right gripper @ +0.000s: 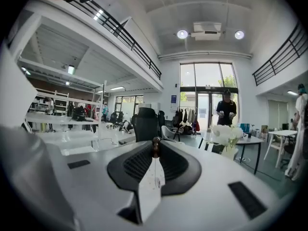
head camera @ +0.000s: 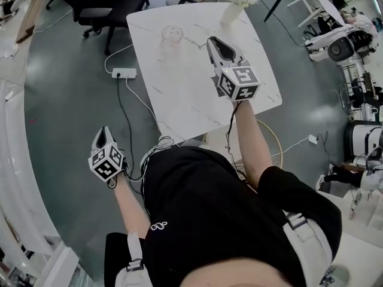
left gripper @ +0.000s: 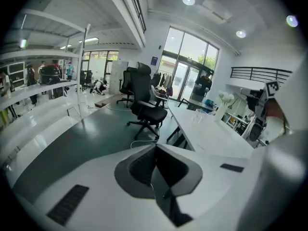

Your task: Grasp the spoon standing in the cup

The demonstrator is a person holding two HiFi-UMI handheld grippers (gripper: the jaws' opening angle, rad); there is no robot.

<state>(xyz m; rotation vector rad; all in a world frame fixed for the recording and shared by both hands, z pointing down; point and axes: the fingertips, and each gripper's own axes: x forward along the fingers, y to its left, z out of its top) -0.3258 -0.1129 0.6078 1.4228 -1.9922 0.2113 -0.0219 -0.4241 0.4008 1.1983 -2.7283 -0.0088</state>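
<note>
Marble table (head camera: 179, 94): the spoon (right gripper: 155, 147) shows only as a small brown tip, pinched between the right gripper's (head camera: 211, 40) near-closed jaws. It's above the tabletop, just right of the glass cup (head camera: 172, 35). Cup looks empty. Vase (head camera: 231, 12) holds white flowers, farther back. Left gripper (head camera: 105, 130): jaws pressed together, empty, off-table over the floor.

I can read no words or numbers anywhere. The cubes on my left gripper (head camera: 103, 131) and right gripper (head camera: 217, 42) bear only square markers. The shirt logo (head camera: 158, 226) and the blue door sign (right gripper: 173, 99) are too small to read.
</note>
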